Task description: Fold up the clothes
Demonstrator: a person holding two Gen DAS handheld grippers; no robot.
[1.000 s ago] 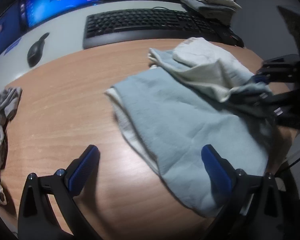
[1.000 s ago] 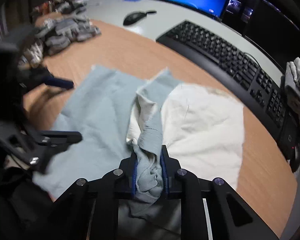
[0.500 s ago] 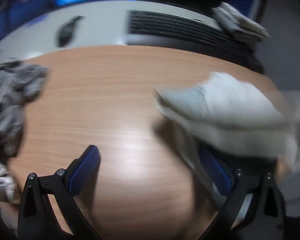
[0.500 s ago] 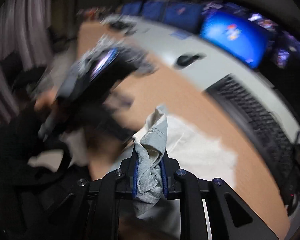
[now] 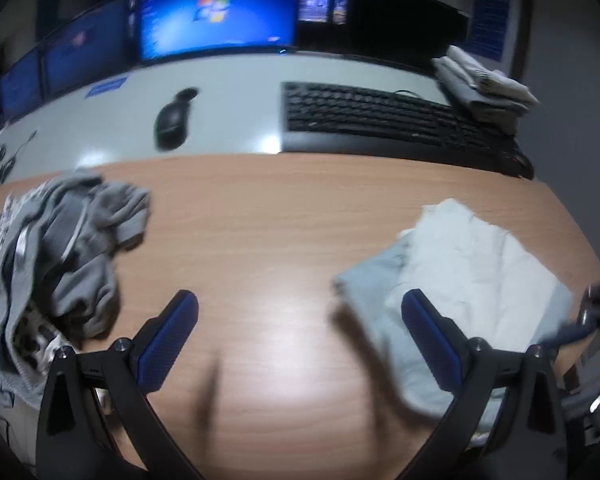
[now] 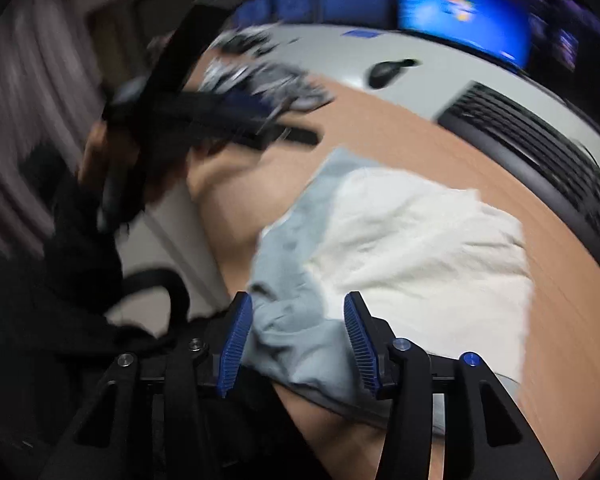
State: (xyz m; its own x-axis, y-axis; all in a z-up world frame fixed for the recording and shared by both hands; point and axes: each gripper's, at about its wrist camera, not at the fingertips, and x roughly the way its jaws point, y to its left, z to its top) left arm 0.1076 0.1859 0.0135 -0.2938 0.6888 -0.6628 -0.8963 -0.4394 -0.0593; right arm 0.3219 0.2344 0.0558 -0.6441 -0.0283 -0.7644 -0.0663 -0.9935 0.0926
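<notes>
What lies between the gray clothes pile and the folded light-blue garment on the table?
Only bare wooden table lies between the gray clothes pile and the light-blue garment; the left wrist view shows it.

Looks like an office or control room: a row of monitors (image 5: 216, 12) showing a Windows desktop, a black keyboard (image 5: 384, 120) and mouse (image 5: 172, 122) on a long wood-topped desk (image 5: 260, 220).

The right gripper (image 6: 298, 346) hangs with fingers (image 6: 236, 344) spread around a pale blue-and-cream garment (image 6: 400, 240) lying folded on the wooden surface (image 6: 420, 140).
</notes>
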